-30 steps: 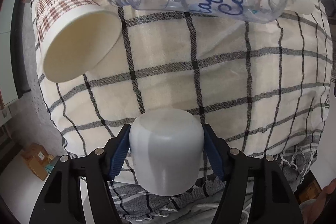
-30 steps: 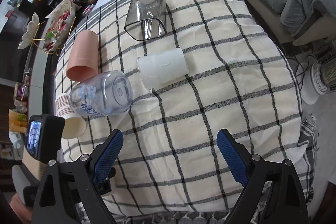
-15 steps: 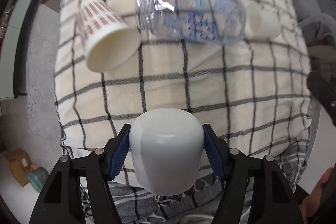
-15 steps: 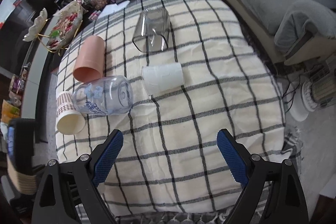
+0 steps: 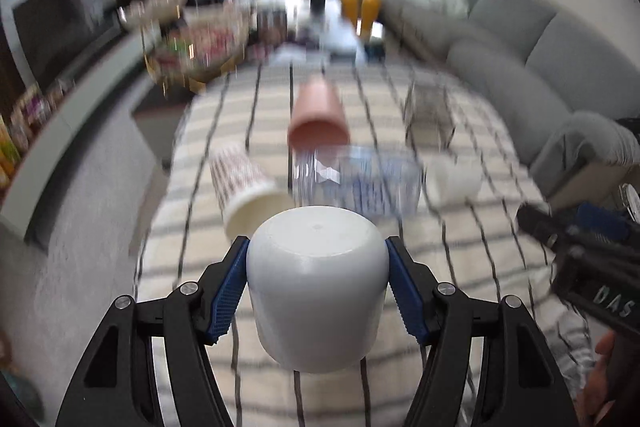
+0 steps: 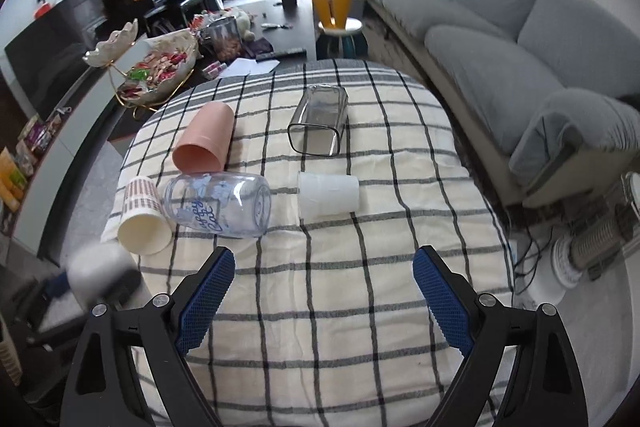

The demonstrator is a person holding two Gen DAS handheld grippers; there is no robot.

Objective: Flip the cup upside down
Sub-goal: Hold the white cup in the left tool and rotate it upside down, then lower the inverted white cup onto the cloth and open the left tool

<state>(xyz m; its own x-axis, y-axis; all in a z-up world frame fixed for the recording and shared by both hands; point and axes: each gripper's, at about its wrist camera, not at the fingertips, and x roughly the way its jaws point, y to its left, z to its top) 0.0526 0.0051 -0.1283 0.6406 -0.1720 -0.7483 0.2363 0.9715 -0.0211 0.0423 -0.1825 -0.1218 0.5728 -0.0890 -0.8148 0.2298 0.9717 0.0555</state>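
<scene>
White cup (image 5: 316, 283) pinched base-forward by left fingers (image 5: 228, 287), mouth hidden; right fingers (image 6: 208, 291) spread, holding nothing

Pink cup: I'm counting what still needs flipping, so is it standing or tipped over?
Tipped over: the pink cup lies on its side on the checked cloth, open mouth facing the camera.

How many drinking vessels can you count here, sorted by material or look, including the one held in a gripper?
Solid white cup, held in the left gripper: 1
Pink cup, lying down: 1
Patterned paper cup, lying down: 1
Clear printed bottle, lying down: 1
Clear square glass, lying down: 1
Translucent white plastic cup, lying down: 1
Total: 6
</scene>
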